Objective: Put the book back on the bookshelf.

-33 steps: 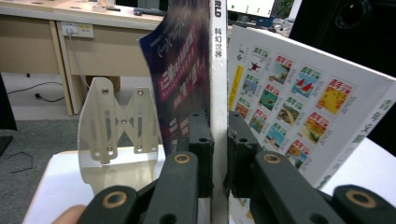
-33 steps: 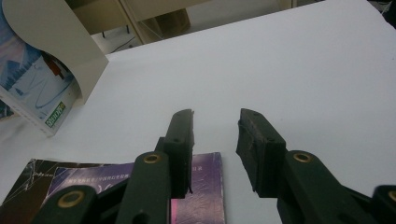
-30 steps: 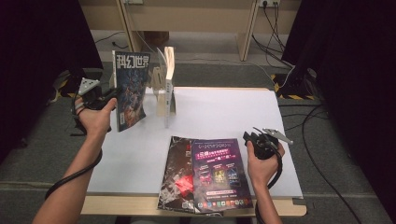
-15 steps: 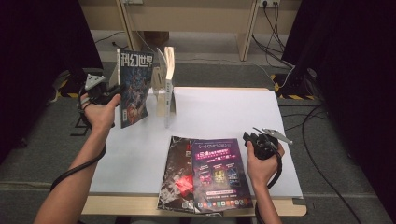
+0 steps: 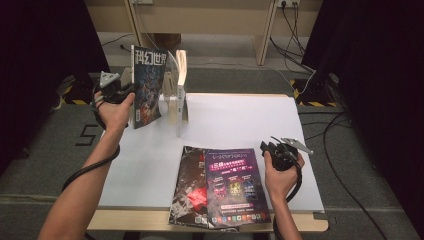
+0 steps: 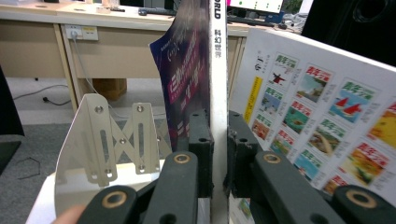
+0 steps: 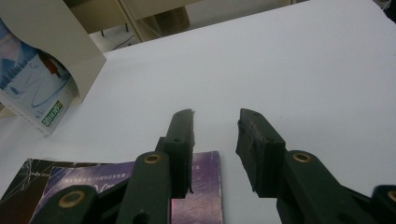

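Observation:
My left gripper (image 5: 129, 90) holds a science-fiction magazine (image 5: 148, 85) upright, above the table's far left corner. In the left gripper view the jaws (image 6: 217, 123) are shut on that magazine's white spine (image 6: 217, 70). Just to its right stands a metal bookend rack (image 5: 178, 100) with another magazine (image 6: 322, 116) upright in it. A purple magazine (image 5: 235, 185) lies flat at the table's front, over a dark one (image 5: 189, 192). My right gripper (image 5: 266, 148) hovers open at the purple magazine's far right corner (image 7: 201, 186), with nothing between its jaws (image 7: 215, 126).
The white table (image 5: 240, 120) stretches bare behind the flat magazines. A bookend plate (image 6: 116, 140) shows to the left of the held magazine. Wooden desks (image 5: 210, 20) and cables (image 5: 300, 30) lie beyond the table, with dark curtains on both sides.
My left hand has carried the upright magazine to the right and farther away, closer to the rack. The right hand has stayed where it was.

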Demonstrator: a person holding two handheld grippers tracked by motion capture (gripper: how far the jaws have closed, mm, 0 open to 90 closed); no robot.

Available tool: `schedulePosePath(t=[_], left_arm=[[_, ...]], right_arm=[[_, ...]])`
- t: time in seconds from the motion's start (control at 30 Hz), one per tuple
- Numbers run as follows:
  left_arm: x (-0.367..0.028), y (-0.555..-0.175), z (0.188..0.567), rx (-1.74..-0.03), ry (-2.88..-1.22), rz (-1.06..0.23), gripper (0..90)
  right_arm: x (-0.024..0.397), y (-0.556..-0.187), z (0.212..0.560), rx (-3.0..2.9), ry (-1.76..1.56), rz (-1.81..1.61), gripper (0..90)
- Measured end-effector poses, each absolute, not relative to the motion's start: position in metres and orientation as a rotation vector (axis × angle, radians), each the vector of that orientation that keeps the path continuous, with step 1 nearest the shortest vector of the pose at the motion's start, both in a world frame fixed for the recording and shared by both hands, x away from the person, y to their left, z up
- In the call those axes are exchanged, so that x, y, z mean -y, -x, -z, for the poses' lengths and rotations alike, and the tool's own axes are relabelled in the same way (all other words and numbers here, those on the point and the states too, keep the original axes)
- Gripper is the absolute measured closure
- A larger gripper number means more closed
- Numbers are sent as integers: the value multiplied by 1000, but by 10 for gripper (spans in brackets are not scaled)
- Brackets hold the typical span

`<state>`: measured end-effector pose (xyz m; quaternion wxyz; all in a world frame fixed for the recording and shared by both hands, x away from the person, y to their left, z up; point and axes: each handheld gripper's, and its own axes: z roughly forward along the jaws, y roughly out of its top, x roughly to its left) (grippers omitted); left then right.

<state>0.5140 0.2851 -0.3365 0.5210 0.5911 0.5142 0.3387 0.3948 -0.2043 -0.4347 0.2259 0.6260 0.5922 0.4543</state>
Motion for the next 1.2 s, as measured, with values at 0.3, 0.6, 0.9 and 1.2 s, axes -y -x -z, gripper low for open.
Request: schedulePosePath(t=[0.3,0.6,0.9,1.2], left_arm=[[-282,-528,348,-1247,-1399,-841,827],[-289,-521,363,-1226,-1375,-880,820],[-292,-496,381,-1181,-1473,-876,786],[-291,-486,390,-1178,-1521,-839,751]], right_arm=[[205,-395,436,-1637,-1723,-1247,662],[204,-395,436,-1644,-1724,-1253,663],[204,-394,437,-1650,-1710,-1246,661],[204,-394,438,-1651,-1717,-1244,659]])
